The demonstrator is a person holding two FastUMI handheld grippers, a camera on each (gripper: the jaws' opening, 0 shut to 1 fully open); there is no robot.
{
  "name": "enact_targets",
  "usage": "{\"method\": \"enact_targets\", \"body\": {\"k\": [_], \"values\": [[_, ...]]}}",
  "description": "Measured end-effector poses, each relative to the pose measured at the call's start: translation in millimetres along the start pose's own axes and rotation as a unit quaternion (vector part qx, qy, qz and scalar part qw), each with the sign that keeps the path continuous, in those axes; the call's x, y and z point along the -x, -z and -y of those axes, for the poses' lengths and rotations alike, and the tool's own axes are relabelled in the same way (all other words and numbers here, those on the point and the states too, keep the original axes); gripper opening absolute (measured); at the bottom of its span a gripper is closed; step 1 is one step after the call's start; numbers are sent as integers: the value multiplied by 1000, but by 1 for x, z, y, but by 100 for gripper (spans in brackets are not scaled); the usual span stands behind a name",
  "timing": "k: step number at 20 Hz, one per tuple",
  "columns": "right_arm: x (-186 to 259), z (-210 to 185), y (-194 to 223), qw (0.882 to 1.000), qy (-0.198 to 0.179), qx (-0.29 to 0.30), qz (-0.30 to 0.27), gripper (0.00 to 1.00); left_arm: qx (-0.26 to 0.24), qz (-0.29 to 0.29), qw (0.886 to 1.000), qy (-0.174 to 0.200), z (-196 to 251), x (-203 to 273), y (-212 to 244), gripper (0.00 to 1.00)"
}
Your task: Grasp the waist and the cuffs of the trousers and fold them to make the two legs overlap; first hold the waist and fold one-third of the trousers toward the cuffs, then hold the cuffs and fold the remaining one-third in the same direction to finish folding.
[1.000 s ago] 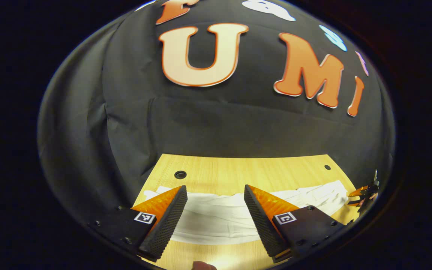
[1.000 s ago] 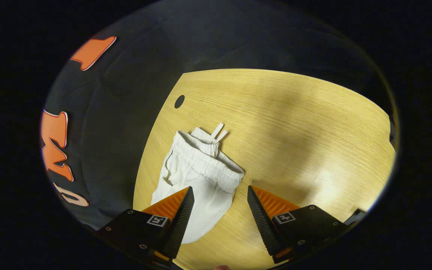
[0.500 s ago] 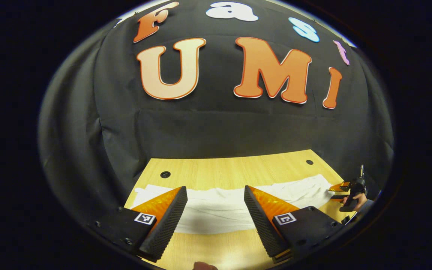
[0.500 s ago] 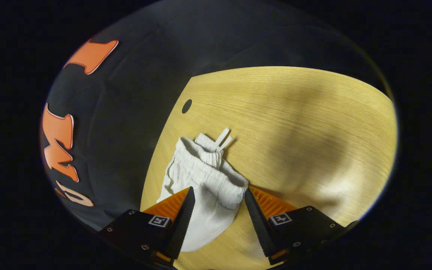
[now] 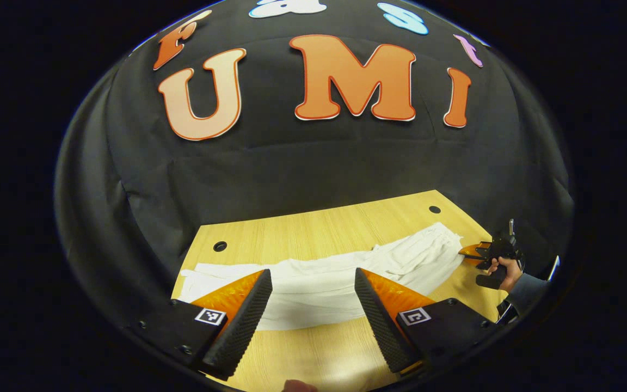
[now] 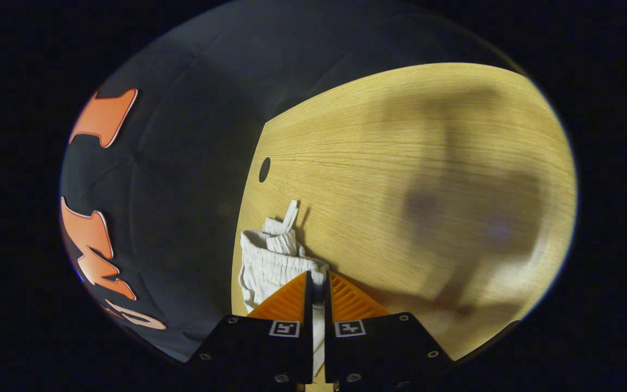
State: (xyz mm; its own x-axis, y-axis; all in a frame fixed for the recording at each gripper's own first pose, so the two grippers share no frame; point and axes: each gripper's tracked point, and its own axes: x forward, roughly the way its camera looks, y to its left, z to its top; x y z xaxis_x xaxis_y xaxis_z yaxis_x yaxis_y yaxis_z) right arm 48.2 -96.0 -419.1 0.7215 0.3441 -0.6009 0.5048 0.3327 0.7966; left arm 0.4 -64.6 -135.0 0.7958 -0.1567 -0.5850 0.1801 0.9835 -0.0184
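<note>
Fingers of the right gripper [image 6: 317, 283] now clench the waist [image 6: 275, 261] of the trousers [image 5: 313, 286]; half a second ago they stood apart on either side of the elastic band, so the grasp has only just been made. The band bunches up ahead of the tips, with the drawstring [image 6: 290, 209] lying on the desk [image 6: 400, 163] just beyond, near the hole at its back edge. In the left gripper view that same gripper shows small at the desk's right end, held by a hand [image 5: 505, 269] against the waist end of the cloth.

The left gripper [image 5: 313, 294] is released, its fingers wide apart and hanging above the middle of the legs, touching nothing. It has swung right over the past second, and the cuffs [image 5: 194, 280] lie off to its left near the desk's left edge.

The trousers stretch flat along the desk from cuffs to waist. With the waist secured, the cuffs likely need gripping before any fold can begin; that step is not yet done.
</note>
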Motion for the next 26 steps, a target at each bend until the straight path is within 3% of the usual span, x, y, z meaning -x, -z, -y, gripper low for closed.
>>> {"method": "enact_targets", "body": {"k": [5, 12, 20, 26], "values": [[22, -33, -1, 997, -73, -1, 13, 5, 20, -6, 1000, 1, -3, -4, 6, 100], [57, -81, 7, 990, -137, 17, 20, 5, 39, 7, 999, -3, -27, 4, 11, 100], [85, -144, 60, 984, -172, 46, 24, 5, 79, 10, 997, -14, -97, 13, 41, 100], [99, -195, 123, 978, -193, 77, 24, 5, 102, -4, 995, -21, -171, 14, 74, 100]]}}
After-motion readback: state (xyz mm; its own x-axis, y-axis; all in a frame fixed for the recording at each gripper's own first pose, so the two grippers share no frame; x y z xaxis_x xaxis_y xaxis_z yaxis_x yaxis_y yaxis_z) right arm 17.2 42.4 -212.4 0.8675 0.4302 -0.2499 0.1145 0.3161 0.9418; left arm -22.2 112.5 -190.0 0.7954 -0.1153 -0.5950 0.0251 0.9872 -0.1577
